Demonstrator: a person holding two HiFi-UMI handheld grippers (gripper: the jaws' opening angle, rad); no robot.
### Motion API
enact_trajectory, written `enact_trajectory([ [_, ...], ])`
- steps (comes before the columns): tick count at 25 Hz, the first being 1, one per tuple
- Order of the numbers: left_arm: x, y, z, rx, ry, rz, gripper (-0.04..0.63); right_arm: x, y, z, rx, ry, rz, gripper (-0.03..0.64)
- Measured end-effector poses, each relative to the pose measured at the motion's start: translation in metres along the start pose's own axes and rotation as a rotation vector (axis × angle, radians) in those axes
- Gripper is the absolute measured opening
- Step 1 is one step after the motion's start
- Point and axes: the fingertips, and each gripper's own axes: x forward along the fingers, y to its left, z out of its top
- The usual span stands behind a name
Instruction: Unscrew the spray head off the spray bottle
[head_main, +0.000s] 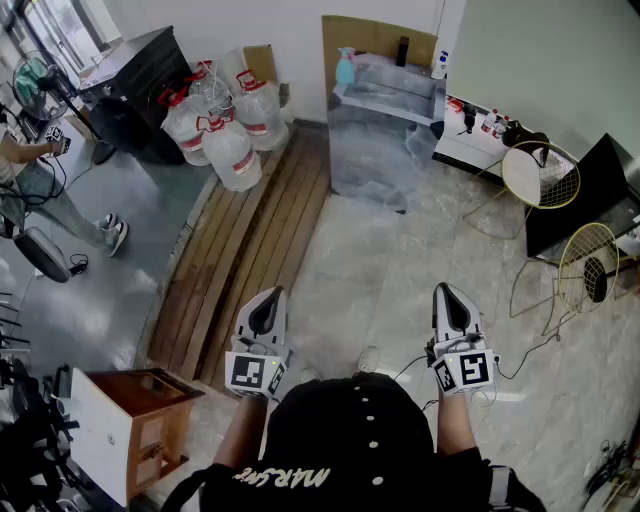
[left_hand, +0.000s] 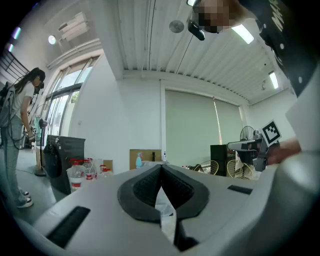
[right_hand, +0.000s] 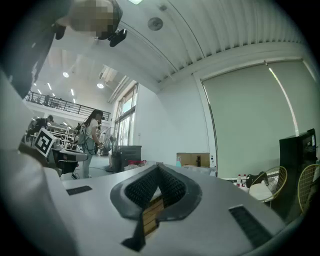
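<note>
A pale blue spray bottle stands upright at the left end of a grey table far ahead, against a brown board. It shows small in the left gripper view and in the right gripper view. My left gripper and right gripper are held level side by side in front of my body, over the floor and well short of the table. Both sets of jaws are shut with nothing between them, as the left gripper and right gripper show in their own views.
Several big water jugs stand left of the table beside a black cabinet. A strip of wooden planks runs ahead on the left. A small wooden cabinet is near my left. Wire chairs stand at right; a person at far left.
</note>
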Motion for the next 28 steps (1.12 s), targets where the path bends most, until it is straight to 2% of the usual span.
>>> enact_trajectory([
  [17,0.009,-0.015,-0.004,-0.001,0.017,0.003,0.025,0.0,-0.011,0.006,-0.034,-0.016,0.02,0.009],
  [21,0.024,-0.025,-0.003,-0.006,0.02,0.016,0.025,0.003,-0.03,0.007,-0.069,-0.016,0.021,0.011],
  [28,0.057,-0.051,0.003,0.006,0.011,0.048,0.025,0.005,-0.075,-0.001,-0.049,0.003,0.03,0.011],
])
